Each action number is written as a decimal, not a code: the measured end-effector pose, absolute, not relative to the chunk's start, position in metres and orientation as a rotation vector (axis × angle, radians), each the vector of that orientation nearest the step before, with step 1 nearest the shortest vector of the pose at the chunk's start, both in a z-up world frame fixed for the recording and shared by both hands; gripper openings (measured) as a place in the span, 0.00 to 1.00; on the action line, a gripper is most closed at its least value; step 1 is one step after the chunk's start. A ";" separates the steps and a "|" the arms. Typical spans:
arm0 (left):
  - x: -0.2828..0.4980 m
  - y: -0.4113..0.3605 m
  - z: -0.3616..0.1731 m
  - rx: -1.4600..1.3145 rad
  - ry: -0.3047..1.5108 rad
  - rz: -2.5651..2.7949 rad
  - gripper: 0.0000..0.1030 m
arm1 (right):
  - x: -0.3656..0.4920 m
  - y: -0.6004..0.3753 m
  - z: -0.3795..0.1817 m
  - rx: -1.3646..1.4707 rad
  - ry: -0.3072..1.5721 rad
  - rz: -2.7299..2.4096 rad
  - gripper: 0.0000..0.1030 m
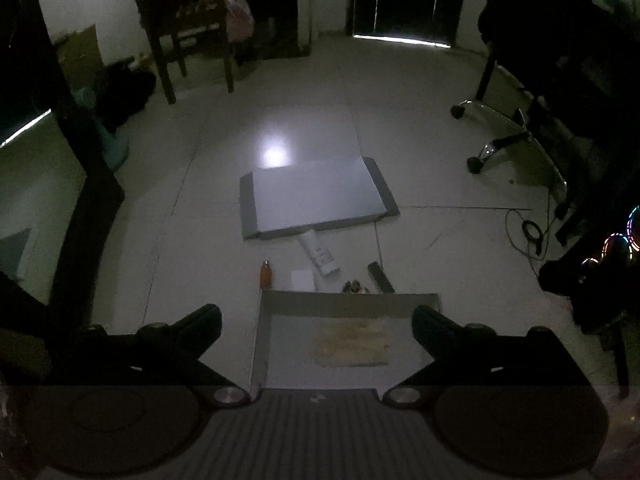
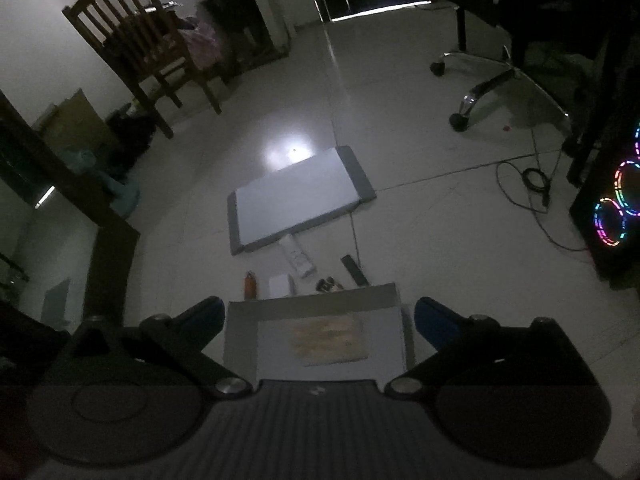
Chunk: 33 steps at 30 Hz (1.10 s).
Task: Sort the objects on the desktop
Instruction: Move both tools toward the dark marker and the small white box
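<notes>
On the dim floor a shallow grey box [image 1: 264, 344] [image 2: 240, 336] holds a tan rectangular pad [image 1: 352, 342] [image 2: 330, 340]. Beyond it lie an orange bottle [image 1: 265, 274] [image 2: 249, 285], a small white box [image 1: 303, 280] [image 2: 279, 285], a white tube [image 1: 320, 252] [image 2: 298, 258], a black remote [image 1: 381, 278] [image 2: 354, 270] and a small dark clump [image 1: 354, 287] [image 2: 328, 285]. A flat grey-and-white lid [image 1: 316, 196] [image 2: 296, 198] lies farther off. My left gripper [image 1: 316, 322] and right gripper [image 2: 318, 318] hover high above the box, both open and empty.
A wooden chair [image 1: 184, 20] [image 2: 140, 48] stands at the back left. An office chair base [image 1: 508, 140] [image 2: 492, 84] sits at the right, with cables [image 1: 532, 232] [image 2: 532, 180] on the floor. A computer case with coloured fans [image 2: 616, 200] stands at the far right. Dark furniture [image 1: 80, 184] borders the left.
</notes>
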State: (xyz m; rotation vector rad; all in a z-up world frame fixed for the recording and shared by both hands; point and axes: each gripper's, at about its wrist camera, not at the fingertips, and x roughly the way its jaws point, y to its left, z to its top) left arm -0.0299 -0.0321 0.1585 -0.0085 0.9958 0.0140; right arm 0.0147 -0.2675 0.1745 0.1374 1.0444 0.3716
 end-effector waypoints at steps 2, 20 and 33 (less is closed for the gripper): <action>-0.027 -0.028 0.155 -0.051 1.001 0.012 1.00 | 0.015 -0.268 0.172 0.123 1.062 0.352 1.00; 0.016 -0.010 0.077 -0.139 1.080 0.067 1.00 | 0.072 -0.241 0.105 0.155 1.153 0.370 1.00; 0.069 0.002 0.041 -0.110 1.098 0.069 1.00 | 0.137 -0.240 0.039 0.204 1.225 0.284 1.00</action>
